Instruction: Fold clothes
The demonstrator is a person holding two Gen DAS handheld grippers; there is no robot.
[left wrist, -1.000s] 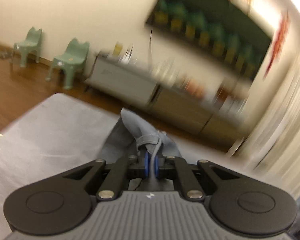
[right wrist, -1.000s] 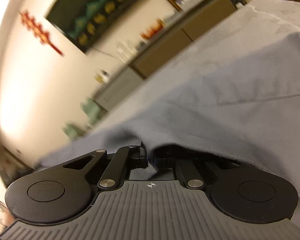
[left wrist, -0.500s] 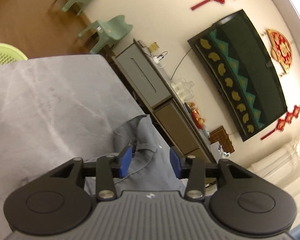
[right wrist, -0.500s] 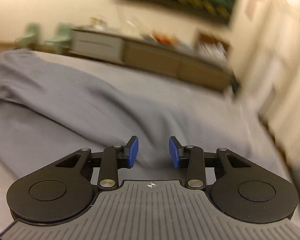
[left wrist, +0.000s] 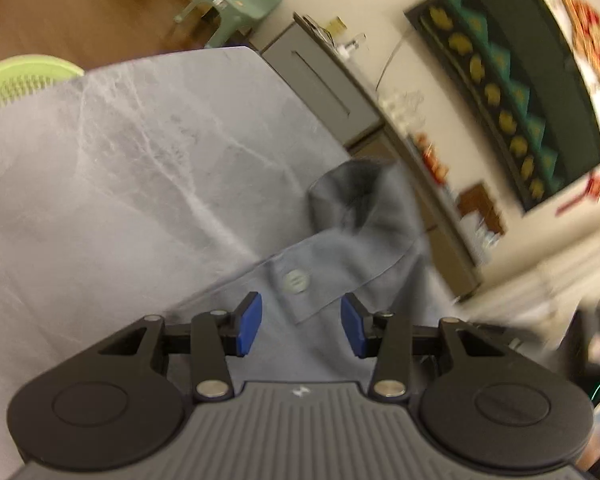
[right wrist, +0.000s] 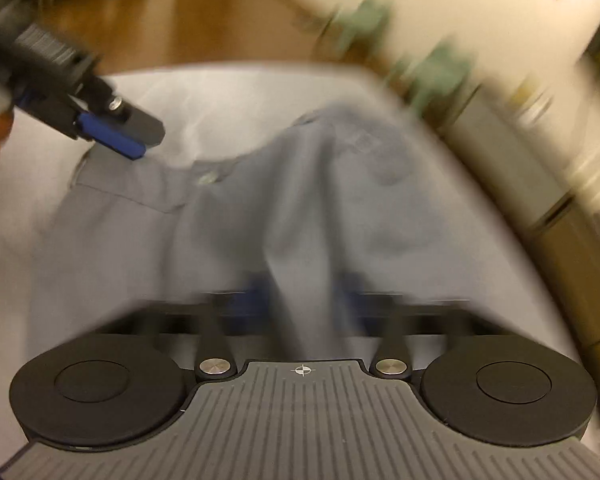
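Left wrist: left gripper (left wrist: pixel 301 326) jaws apart, holding nothing, over the grey shirt (left wrist: pixel 340 248) near its button (left wrist: pixel 295 281); shirt lies bunched on the grey table (left wrist: pixel 120 160), probably lining up a pinch on the placket. Right wrist: heavy blur; right gripper (right wrist: pixel 300 300) apparently apart, straddling a raised shirt fold, likely about to grab it.

I see grey-blue trousers (left wrist: pixel 332 248) | crumpled, unfolded | button (left wrist: pixel 296 281) and waistband facing up | lying on my grey marbled table (left wrist: pixel 140 152), near its far edge.
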